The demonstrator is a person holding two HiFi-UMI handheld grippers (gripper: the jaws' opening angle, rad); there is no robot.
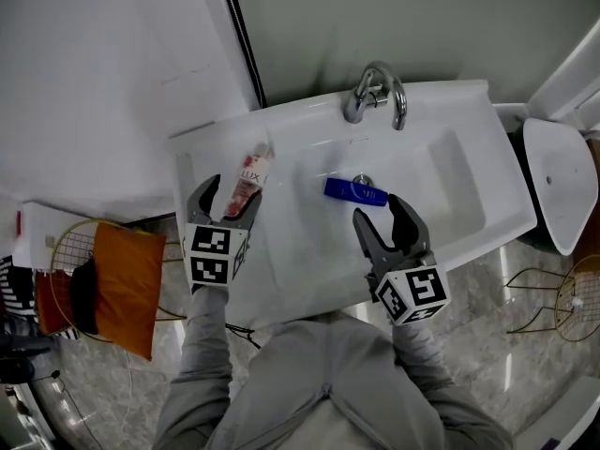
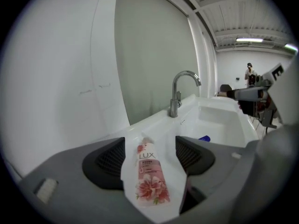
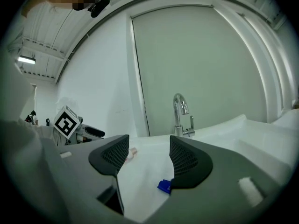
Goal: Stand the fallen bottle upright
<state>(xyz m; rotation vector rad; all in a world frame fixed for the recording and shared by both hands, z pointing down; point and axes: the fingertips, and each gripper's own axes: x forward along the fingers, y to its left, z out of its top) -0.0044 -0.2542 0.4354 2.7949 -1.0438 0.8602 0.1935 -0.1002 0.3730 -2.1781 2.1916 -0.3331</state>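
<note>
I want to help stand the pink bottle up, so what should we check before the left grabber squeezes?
1. Pink bottle lying flat on the sink ledge: ok, it needs lifting.
2. Left gripper jaws apart: ok.
3. Bottle lined up between those jaws: ok, centred in the left gripper view.
4. Right gripper out of the way: ok, open, holding nothing, over the basin near the blue bottle.
5. Bare ledge beside the bottle to stand it on: ok.
6. Cap shut tight: cannot tell.
</note>
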